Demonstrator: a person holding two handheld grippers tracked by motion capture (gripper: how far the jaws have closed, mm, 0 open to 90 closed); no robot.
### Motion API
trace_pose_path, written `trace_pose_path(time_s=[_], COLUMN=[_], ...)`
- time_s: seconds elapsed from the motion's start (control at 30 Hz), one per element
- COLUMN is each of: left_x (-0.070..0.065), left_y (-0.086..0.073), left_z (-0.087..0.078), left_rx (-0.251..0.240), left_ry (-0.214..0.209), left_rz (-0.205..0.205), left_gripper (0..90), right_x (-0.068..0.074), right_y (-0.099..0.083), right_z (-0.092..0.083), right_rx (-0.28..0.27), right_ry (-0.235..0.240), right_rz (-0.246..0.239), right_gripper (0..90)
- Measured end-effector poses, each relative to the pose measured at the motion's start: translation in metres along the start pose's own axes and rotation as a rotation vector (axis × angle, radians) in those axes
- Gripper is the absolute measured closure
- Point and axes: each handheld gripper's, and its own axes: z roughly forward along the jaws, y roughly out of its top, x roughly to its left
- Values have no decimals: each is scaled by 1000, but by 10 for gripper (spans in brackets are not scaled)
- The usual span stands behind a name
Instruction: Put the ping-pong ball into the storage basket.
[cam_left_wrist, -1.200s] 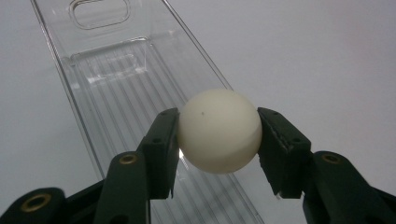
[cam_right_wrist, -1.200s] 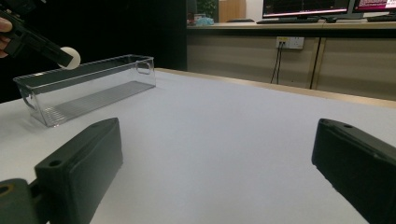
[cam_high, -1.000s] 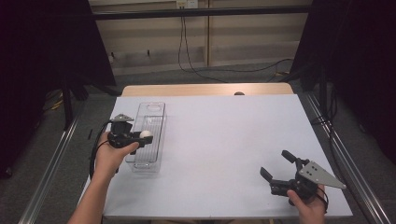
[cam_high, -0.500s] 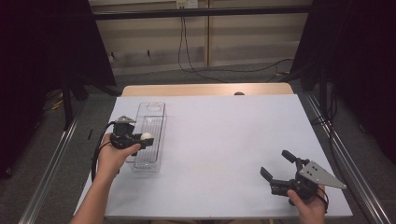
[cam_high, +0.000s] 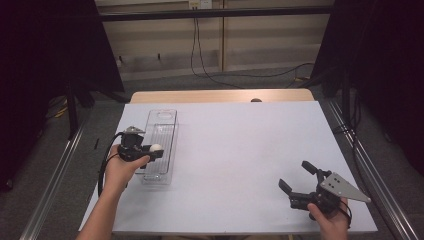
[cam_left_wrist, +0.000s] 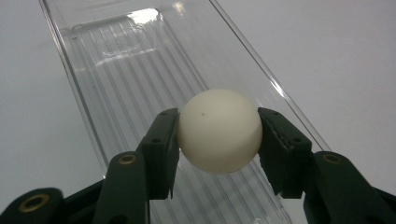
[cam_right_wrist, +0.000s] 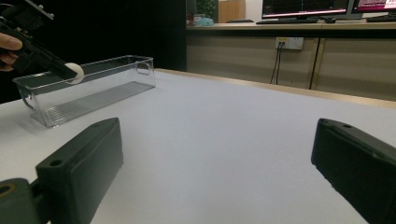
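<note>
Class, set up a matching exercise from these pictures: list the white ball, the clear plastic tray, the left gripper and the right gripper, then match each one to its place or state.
Things:
1. white ball
2. clear plastic tray
3. left gripper
4. right gripper

Places or states:
A. open, holding nothing, near the table's right front corner
B. lying lengthwise on the left part of the white table
C. shut on something, poised over the tray
D. pinched between two black fingers

Pairs: 1-D, 2-B, 3-C, 4-A

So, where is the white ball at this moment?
The white ball is clamped in the left gripper, held above the clear plastic tray on the left side of the table in the high view.
</note>
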Motion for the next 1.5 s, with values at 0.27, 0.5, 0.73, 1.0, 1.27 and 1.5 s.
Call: trace_pose_path(time_s=[0.27,0.5,0.73,1.0,1.27,1.5], left_x=[1,2,0,-2,-4,-2], left_y=[0,0,0,-1,-7,-14], left_z=[-2,-6,-12,-20,-26,-32], left_rx=[2,-31,-55,-113,-168,-208], left_ry=[-6,0,5,-5,-12,-20], left_rz=[4,-7,2,14,12,12], left_gripper=[477,430,367,284,241,198], right_x=[0,0,1,1,1,1], right_y=[0,0,0,0,0,0], right_z=[0,0,0,1,1,1], right_rx=[3,0,2,3,2,3], right_ry=[-6,-9,-6,-5,-5,-5], right_rz=[3,10,9,8,6,8], right_gripper=[18,19,18,18,19,18])
